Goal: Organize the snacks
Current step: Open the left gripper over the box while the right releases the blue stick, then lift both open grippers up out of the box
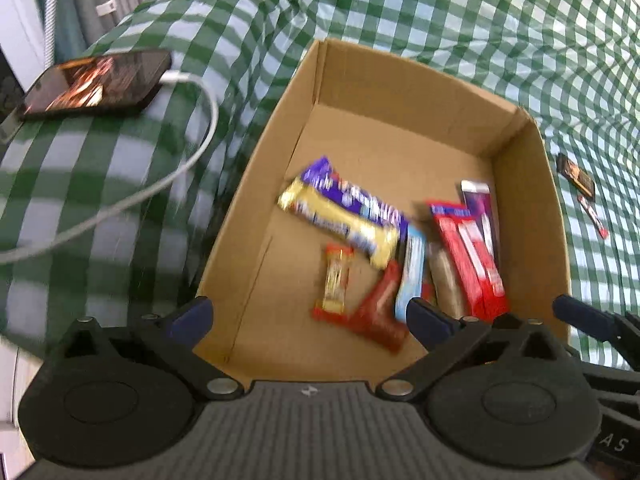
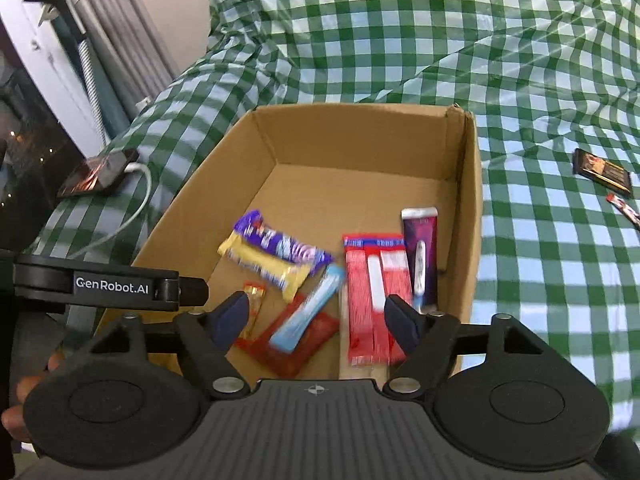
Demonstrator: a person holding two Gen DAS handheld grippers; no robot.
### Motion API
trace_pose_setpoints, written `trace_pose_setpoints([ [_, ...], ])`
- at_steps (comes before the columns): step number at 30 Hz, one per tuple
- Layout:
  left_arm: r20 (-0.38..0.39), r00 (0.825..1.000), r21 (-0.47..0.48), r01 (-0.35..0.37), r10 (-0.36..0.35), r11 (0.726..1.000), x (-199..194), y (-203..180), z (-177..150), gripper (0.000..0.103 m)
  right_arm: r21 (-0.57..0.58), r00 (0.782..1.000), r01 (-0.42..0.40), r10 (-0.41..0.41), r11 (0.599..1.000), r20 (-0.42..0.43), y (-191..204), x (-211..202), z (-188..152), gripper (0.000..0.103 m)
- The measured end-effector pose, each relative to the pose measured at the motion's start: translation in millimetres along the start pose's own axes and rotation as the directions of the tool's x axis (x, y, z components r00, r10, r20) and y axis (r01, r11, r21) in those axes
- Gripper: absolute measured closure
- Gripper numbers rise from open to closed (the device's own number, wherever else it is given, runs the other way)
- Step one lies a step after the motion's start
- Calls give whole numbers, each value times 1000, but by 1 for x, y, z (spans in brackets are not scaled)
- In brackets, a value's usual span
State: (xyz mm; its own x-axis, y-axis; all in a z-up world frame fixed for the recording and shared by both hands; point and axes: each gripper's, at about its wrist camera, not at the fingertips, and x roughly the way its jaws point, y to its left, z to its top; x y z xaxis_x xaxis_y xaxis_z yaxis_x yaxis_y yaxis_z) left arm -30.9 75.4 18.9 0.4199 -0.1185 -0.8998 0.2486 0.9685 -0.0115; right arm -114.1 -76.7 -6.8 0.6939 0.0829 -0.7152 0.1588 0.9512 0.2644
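An open cardboard box (image 1: 404, 92) (image 2: 352, 136) sits on a green checked cloth and holds several snack bars: a yellow bar (image 1: 340, 224) (image 2: 264, 266) over a purple one, a light blue bar (image 1: 412, 268) (image 2: 308, 312), a red wrapper (image 1: 376, 316) (image 2: 292, 344), red packs (image 1: 472, 256) (image 2: 368, 300) and a purple tube (image 2: 420, 248). My left gripper (image 1: 308, 316) is open and empty above the box's near edge. My right gripper (image 2: 316, 316) is open and empty over the box. Outside the box lie a dark bar (image 2: 604, 170) (image 1: 576, 176) and a red stick (image 2: 624, 210) (image 1: 596, 220).
A phone (image 1: 100, 84) (image 2: 100, 172) with a white charging cable (image 1: 188, 160) lies on the cloth left of the box. Curtains and a window stand at far left. The left gripper's body (image 2: 112, 286) shows at the left of the right wrist view.
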Motion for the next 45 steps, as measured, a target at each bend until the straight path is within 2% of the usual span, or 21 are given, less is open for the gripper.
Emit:
trace_pose_setpoints([
  [5, 15, 1000, -19, -2, 2, 1000, -30, 3, -31, 0, -26, 999, 34, -33, 999, 20, 14, -35, -24, 17],
  [10, 73, 997, 8, -3, 2, 1000, -63, -4, -53, 0, -69, 996, 64, -59, 996, 66, 27, -70, -43, 9],
  [16, 161, 987, 32, -2, -3, 999, -102, -16, -78, 0, -93, 988, 84, -70, 992, 138, 35, -110, -59, 4],
  [24, 221, 975, 31, 1, -8, 1000, -133, -26, -106, 0, -111, 974, 102, -77, 988, 212, 39, -151, -80, 2],
  [33, 286, 958, 50, -19, 3, 999, -160, -30, -126, 0, -112, 956, 124, -89, 986, 280, 41, -181, -97, 1],
  [45, 294, 956, 45, -17, 4, 999, -167, -26, -132, 0, -133, 946, 137, -90, 982, 312, 48, -193, -103, 1],
])
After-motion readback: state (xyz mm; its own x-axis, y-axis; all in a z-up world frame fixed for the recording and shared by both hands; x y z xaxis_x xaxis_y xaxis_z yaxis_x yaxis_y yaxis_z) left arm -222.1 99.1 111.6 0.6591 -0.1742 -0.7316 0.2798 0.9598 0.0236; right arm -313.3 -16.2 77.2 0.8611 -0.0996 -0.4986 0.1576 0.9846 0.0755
